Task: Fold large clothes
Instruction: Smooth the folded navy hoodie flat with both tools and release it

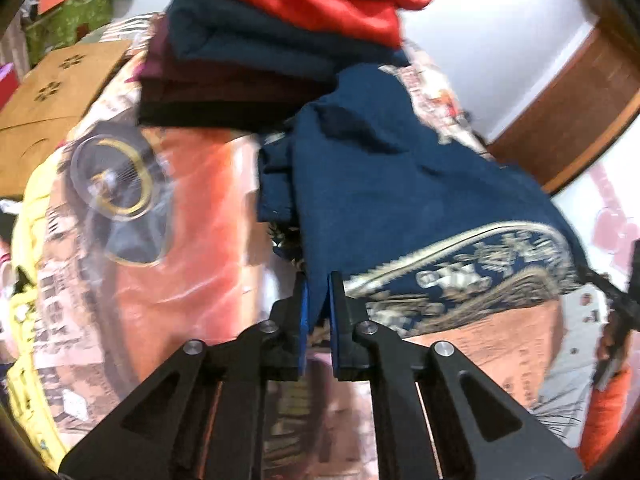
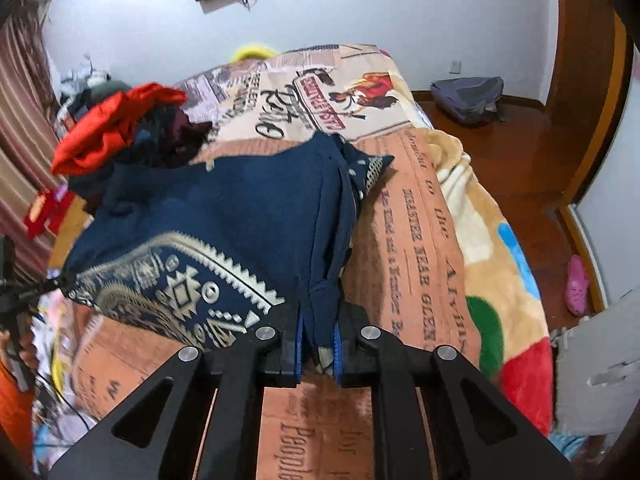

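A navy blue garment (image 1: 400, 184) with a cream patterned border lies partly lifted over the printed bedspread (image 1: 192, 216). My left gripper (image 1: 318, 284) is shut on its near edge. The same garment (image 2: 240, 208) shows in the right wrist view, where my right gripper (image 2: 318, 320) is shut on a bunched fold of its other near corner. The cloth hangs stretched between the two grippers. A stack of folded clothes (image 1: 256, 52), red on top of dark blue and maroon, sits on the bed just behind it and also shows in the right wrist view (image 2: 120, 128).
A clear round lid-like object (image 1: 116, 184) lies on the bedspread at left. A cardboard box (image 1: 52, 96) stands beyond the bed's left side. A grey backpack (image 2: 468, 98) and a pink slipper (image 2: 576, 284) lie on the wooden floor right of the bed (image 2: 460, 216).
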The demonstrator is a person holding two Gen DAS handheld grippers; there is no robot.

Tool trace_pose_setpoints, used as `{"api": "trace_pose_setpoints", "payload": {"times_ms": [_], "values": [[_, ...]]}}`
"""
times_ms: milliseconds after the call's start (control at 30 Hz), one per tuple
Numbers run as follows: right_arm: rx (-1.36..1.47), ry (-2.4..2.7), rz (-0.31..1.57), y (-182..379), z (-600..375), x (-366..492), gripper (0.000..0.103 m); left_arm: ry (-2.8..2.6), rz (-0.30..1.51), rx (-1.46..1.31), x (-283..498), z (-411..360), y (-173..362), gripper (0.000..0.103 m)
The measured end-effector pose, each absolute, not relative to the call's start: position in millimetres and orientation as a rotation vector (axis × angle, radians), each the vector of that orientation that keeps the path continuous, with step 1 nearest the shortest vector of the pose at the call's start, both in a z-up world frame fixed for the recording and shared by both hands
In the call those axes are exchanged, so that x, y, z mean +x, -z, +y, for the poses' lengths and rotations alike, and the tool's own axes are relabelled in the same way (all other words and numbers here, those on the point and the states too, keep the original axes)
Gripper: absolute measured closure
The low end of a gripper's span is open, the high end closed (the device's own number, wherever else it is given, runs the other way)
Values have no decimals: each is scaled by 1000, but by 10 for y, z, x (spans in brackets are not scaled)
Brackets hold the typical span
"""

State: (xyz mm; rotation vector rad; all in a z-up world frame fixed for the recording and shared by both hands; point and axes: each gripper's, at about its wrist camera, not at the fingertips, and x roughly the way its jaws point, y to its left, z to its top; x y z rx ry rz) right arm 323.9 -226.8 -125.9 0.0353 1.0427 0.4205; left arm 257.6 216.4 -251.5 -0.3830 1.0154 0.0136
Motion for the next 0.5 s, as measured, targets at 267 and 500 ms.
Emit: {"api": "trace_pose_setpoints", "payload": {"times_ms": [267, 500], "values": [[1, -301, 991, 1021, -2419, 3181, 82, -121, 989, -380, 2375, 2286, 2345, 72], [8, -347, 863, 663, -2215, 3068, 44, -53, 940, -503, 2258, 2114, 2138, 32]]}}
